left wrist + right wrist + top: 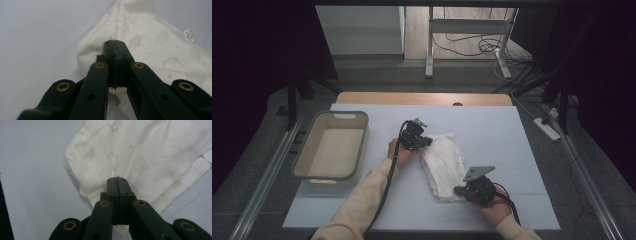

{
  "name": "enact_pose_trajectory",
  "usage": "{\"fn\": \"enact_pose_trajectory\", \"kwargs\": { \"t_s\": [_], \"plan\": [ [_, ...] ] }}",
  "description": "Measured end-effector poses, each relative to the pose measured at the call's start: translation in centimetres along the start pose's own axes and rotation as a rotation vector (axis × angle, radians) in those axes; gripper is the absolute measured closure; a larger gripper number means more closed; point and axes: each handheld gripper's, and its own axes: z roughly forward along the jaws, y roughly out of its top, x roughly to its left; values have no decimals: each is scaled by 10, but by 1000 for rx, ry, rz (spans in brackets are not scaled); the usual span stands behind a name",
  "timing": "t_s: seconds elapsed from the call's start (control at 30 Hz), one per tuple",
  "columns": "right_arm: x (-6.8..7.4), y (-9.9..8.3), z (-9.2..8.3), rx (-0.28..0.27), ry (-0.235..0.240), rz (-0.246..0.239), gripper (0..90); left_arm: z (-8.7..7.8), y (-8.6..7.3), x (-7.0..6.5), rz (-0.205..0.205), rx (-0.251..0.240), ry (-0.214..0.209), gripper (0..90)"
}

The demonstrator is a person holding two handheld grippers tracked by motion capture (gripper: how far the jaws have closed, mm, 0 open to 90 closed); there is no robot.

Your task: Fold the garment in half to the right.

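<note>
Right now I have both grippers down on the white cloth (443, 165), which lies crumpled a little right of the middle of the pale blue table (492, 125), closer to the near edge than the far one. My left gripper (428, 141) sits at the cloth's far left corner; in the left gripper view its jaws are pressed flat together with no gap, the tips (114, 43) lying over the cloth's edge (150, 47). Whether a fold is caught between them I cannot tell. My right gripper (458, 190) is at the cloth's near corner, toward the table's near edge. In the right gripper view its jaws are likewise squeezed together, the tips (116, 179) resting on the stained fabric (140, 152) near the stitched hem; again I cannot tell if any cloth is pinched. A beige bin (312, 165) stands by the table's left edge, well apart from the cloth.
</note>
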Motion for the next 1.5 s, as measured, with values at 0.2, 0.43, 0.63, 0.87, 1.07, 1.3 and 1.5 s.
{"fn": "enact_pose_trajectory", "kwargs": {
  "t_s": [0.2,0.43,0.63,0.87,1.07,1.3,1.5],
  "plan": [
    [3,4,-8,-36,-19,-29,896,0,0,0,-2,1,-9,880],
    [3,40,-12,-179,7,-65,896,-3,1,0,4,2,-7,879],
    [-12,69,12,-182,9,-43,895,-3,1,0,3,0,-10,879],
    [-35,78,41,-138,23,26,895,-4,0,0,3,-1,-20,879],
    [-14,75,53,-63,41,-47,896,-4,0,-1,5,1,-21,879],
    [-10,61,53,-45,60,-38,897,-2,-2,-1,-7,1,-22,879],
    [4,62,28,-102,117,-59,896,-2,-1,-2,-3,-2,-12,879]
  ]
}}
